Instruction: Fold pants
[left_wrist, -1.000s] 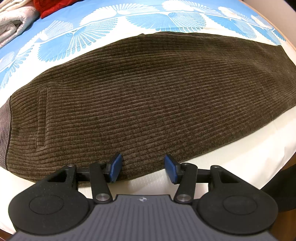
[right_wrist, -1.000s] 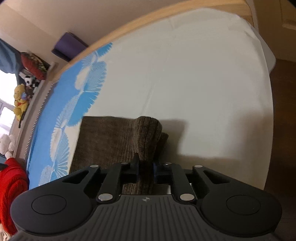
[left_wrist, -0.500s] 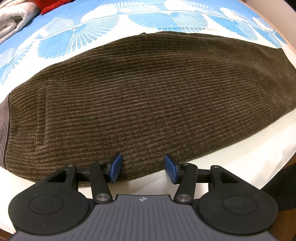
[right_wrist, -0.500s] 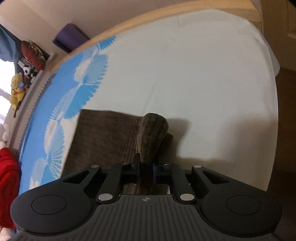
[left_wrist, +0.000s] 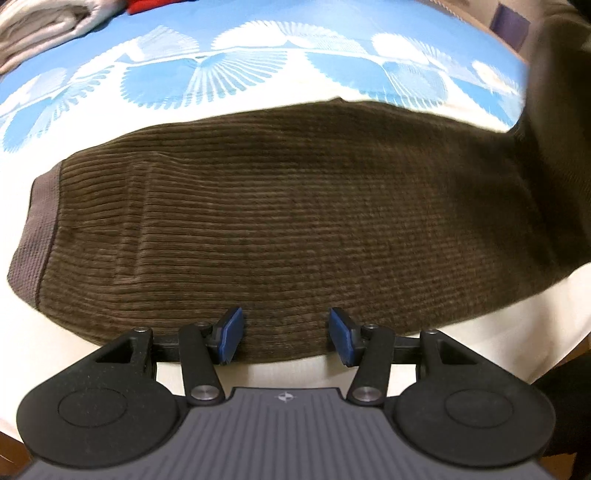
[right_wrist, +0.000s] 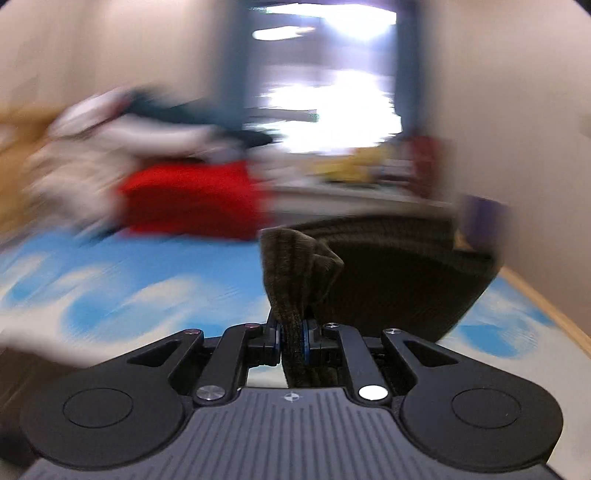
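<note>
Brown corduroy pants (left_wrist: 288, 221) lie flat on the bed, the grey waistband (left_wrist: 37, 229) at the left. My left gripper (left_wrist: 284, 336) is open, its blue pads either side of the near edge of the pants. At the right the leg end rises off the bed (left_wrist: 554, 110). My right gripper (right_wrist: 291, 338) is shut on that leg end of the pants (right_wrist: 291, 266) and holds it in the air; the view is blurred by motion.
The bed has a white sheet (left_wrist: 517, 332) and a blue fan-patterned cover (left_wrist: 207, 74). A red cloth (right_wrist: 192, 199) and pale folded cloths (left_wrist: 44, 22) lie at the far side. The bed's wooden edge (right_wrist: 546, 306) runs at the right.
My right gripper has lifted the leg end and swung round towards the waistband side; its view now faces the room. The raised leg now shows at the right of the left wrist view.
</note>
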